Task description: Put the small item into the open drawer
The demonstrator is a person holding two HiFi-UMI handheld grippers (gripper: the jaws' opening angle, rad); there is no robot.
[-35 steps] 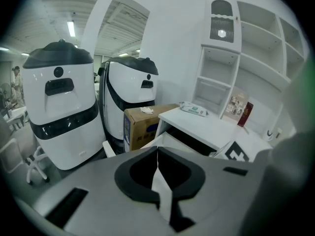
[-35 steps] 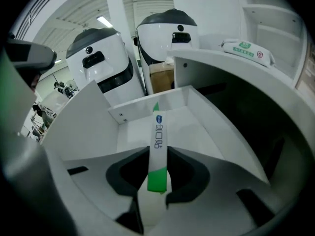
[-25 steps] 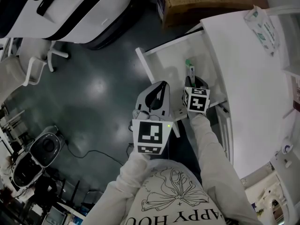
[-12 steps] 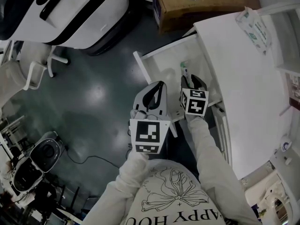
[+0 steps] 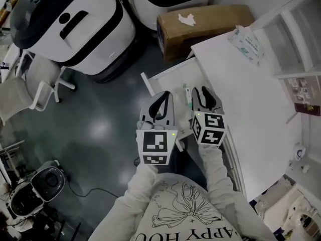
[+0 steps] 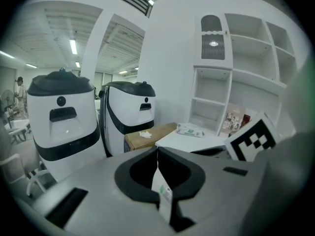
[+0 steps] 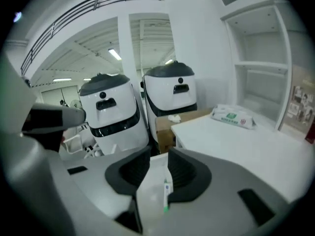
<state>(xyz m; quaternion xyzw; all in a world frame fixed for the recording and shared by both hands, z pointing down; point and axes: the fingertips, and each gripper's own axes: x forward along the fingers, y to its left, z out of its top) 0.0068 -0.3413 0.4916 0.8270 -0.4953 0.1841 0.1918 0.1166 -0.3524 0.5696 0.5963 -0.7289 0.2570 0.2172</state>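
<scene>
You're holding the right gripper [image 7: 158,154] over the drawer [image 5: 169,80], jaws apart, just been closing on nothing. Small item [image 7: 166,192] is lying inside. Left gripper [image 6: 157,150] is staying empty, jaws together.

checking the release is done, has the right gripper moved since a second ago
Yes. The right gripper has risen out of the drawer, off the pen lying there; its jaws, just closing partway, hold nothing.

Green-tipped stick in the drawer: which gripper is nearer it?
Right. The right gripper, empty jaws just closing partway, hangs just over the stick; the left gripper is farther off, toward the drawer front.
</scene>
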